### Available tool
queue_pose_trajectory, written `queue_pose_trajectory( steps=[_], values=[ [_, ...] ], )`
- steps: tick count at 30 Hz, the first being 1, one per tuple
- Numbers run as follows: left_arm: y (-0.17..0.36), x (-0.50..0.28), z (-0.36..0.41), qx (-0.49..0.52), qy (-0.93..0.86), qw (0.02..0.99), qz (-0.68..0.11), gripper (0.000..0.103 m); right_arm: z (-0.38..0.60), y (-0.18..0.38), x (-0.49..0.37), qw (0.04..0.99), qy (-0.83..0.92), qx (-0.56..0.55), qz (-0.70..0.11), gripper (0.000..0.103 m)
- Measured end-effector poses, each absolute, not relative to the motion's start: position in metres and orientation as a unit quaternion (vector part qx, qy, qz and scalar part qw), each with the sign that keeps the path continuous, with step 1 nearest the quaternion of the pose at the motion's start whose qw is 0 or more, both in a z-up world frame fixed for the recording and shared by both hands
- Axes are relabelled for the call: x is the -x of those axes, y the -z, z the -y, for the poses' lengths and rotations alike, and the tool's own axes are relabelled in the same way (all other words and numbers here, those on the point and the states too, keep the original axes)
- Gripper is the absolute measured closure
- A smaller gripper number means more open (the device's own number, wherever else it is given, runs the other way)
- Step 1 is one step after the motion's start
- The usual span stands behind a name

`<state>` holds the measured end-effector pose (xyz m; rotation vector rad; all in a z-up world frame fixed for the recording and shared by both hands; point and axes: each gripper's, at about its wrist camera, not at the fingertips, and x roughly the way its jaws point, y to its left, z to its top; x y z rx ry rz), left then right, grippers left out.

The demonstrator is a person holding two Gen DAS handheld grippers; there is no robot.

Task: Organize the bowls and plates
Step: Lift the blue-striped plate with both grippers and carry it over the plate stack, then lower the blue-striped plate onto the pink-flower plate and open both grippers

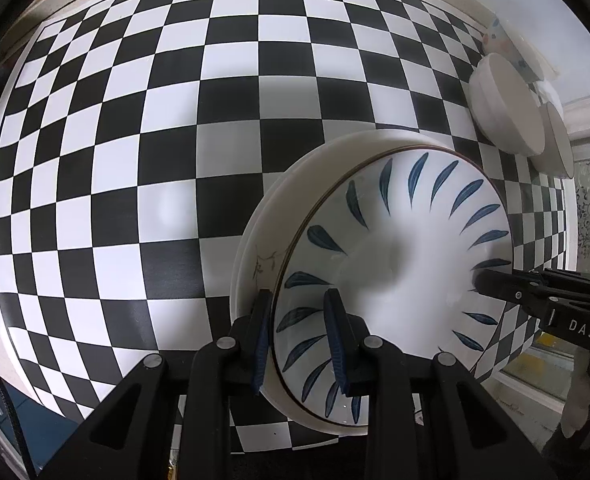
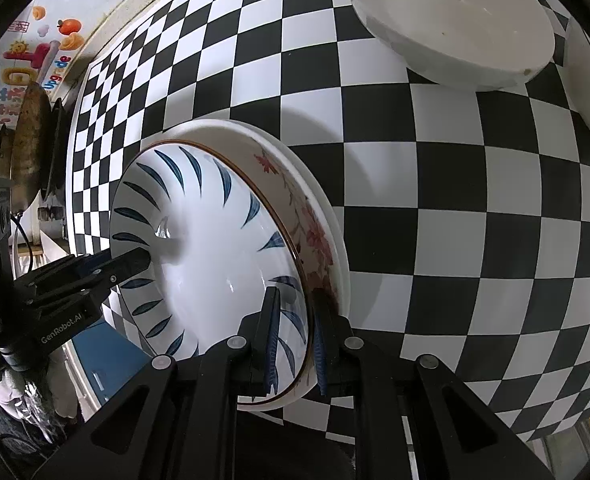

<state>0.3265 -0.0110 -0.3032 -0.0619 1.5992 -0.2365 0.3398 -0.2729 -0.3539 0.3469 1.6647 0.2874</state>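
Note:
A white plate with blue leaf strokes point(image 1: 407, 240) point(image 2: 207, 248) lies on top of a stack on the checkered table. Under it are a plate with red flowers point(image 2: 315, 236) and a plain white plate point(image 1: 255, 232). My left gripper point(image 1: 299, 336) is shut on the blue-leaf plate's near rim, one finger above the rim and one below it. My right gripper point(image 2: 295, 344) is shut on the opposite rim in the same way. Each gripper shows in the other's view: the right gripper point(image 1: 479, 280) at the plate's right edge, the left gripper point(image 2: 147, 260) at its left edge.
A white bowl point(image 1: 507, 108) point(image 2: 447, 20) stands beyond the stack, with another white dish point(image 1: 559, 140) point(image 2: 587, 92) and a patterned cup point(image 1: 499, 36) beside it. A worn pan point(image 2: 31, 144) sits on a stove left of the checkered cloth point(image 1: 175, 120).

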Motion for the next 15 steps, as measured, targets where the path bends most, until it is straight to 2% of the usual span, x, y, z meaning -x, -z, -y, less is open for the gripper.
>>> queue_pose_trajectory(
  steps=[15],
  values=[
    [0.2949, -0.3224, 0.0071, 0.024, 0.097, 0.693, -0.714, 0.08, 0.2751, 0.3474, -0.3371, 0.647, -0.121, -0.147, -0.738, 0.084]
  ],
)
